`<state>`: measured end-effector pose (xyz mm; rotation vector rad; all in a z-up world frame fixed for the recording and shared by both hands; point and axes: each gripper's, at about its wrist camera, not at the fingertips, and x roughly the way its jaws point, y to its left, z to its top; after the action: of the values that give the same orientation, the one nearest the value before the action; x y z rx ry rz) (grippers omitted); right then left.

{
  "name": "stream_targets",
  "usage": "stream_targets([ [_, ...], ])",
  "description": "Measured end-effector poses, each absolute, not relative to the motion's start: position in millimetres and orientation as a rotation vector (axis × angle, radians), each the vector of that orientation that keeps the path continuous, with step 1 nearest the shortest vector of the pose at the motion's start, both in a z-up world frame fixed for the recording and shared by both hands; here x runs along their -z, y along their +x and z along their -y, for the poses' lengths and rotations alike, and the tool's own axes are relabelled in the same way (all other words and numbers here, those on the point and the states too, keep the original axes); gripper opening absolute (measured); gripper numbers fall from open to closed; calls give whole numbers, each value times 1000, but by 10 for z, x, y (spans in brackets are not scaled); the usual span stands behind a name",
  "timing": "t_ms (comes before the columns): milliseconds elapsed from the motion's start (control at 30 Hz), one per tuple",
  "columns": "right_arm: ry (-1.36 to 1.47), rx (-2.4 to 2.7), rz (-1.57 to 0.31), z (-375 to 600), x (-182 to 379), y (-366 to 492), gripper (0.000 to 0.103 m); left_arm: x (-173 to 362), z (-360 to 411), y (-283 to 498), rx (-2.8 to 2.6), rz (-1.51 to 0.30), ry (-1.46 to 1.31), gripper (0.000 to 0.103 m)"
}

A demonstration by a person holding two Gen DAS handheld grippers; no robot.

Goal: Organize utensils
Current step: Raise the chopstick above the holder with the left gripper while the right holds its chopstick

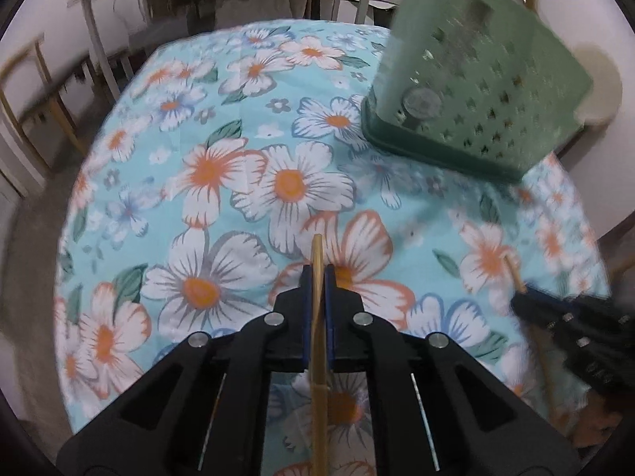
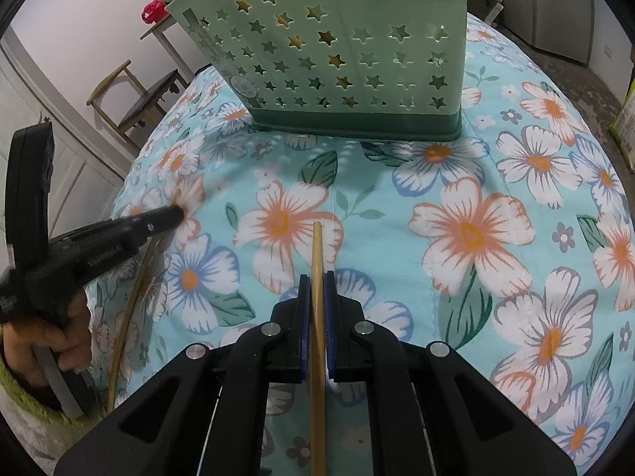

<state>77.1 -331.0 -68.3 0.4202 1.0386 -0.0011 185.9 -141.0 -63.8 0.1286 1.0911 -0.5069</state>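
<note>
The flower-clothed desk [image 2: 476, 182] carries the green star-holed caddy [image 2: 341, 59] at twelve o'clock of my right view, one o'clock of my left. My right tongs [image 2: 316, 277] are clamped on a bamboo chopstick [image 2: 316, 250], and my left tongs [image 1: 317, 277] are shut on a second chopstick [image 1: 317, 254]. I judge each should go tip-down, near upright, over the caddy's rim, one at a time so the sticks don't cross.

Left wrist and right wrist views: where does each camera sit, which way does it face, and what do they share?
Left wrist: on the left gripper, angled down over the floral tablecloth; its chopstick clamped, right gripper at right.
Right wrist: on the right gripper, facing the green basket; left gripper and hand at left.
Shared: basket, cloth, each other's gripper.
</note>
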Motion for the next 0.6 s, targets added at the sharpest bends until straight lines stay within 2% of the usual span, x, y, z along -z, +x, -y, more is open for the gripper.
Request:
stream_targets([
  [300,425,-11,-1039,3326,666,770,7,207,1082,1939,566,-1080,-20,4],
  [600,430,-14,-1035,3322,662,754,7,-937,1139,1639,689,-813,-62,4],
])
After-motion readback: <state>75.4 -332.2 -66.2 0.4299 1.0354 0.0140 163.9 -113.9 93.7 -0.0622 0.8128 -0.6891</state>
